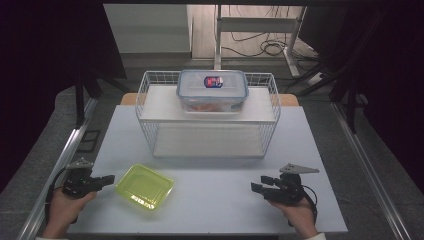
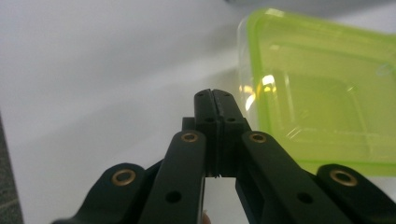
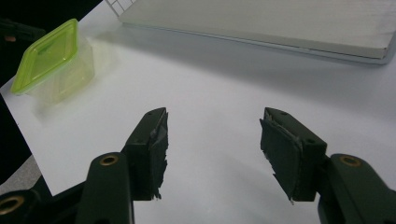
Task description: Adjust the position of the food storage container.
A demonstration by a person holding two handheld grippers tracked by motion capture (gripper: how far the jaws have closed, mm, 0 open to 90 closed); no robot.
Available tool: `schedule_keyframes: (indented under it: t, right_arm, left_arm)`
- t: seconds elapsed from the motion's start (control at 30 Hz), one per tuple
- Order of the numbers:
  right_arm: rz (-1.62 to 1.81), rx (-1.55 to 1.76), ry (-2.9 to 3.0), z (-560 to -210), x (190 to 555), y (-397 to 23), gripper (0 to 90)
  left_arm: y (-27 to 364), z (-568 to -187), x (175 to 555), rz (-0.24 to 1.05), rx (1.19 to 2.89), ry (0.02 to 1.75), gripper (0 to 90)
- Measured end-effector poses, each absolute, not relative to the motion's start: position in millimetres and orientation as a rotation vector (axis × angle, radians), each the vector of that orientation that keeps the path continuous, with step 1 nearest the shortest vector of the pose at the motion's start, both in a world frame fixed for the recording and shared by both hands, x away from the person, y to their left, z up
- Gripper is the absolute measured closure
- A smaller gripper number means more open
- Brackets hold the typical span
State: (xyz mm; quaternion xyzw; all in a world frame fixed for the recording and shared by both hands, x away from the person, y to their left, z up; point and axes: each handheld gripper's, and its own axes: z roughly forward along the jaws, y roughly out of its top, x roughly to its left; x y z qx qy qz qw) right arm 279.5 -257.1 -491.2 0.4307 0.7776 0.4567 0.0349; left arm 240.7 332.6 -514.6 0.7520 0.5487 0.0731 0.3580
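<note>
A small clear container with a lime-green lid [image 1: 145, 186] sits on the white table at the front left. My left gripper [image 1: 110, 179] lies just left of it, pointing at it, jaws shut on nothing. In the left gripper view the closed tips [image 2: 214, 95] stop short of the green-lidded container [image 2: 322, 88]. My right gripper [image 1: 258, 182] rests at the front right, pointing left, open and empty. In its own view the right gripper [image 3: 212, 135] faces bare table, with the green-lidded container [image 3: 49, 58] far off at the upper left.
A white wire rack [image 1: 207, 117] with two shelves stands at the middle back of the table [image 1: 220, 205]. A clear lidded box [image 1: 212, 90] with a blue label sits on its top shelf. The rack's lower shelf [image 3: 261, 23] lies ahead of the right gripper.
</note>
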Motion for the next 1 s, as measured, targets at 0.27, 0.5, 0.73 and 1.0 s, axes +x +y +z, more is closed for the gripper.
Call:
schedule_keyframes:
  t: [0.27,0.5,0.73,1.0]
  right_arm:
    - [1.401,1.328,2.389,-491,280,-257,40.0]
    - [1.399,1.332,2.388,-491,280,-257,39.7]
    - [1.401,1.335,2.383,-491,280,-258,39.7]
    - [1.404,1.338,2.378,-490,280,-258,39.7]
  left_arm:
    - [326,-519,237,0.148,1.976,1.387,90.0]
    - [312,-519,236,0.115,2.001,1.353,89.9]
    - [295,-517,236,0.081,2.027,1.309,89.9]
    - [273,-516,234,0.063,2.061,1.264,89.8]
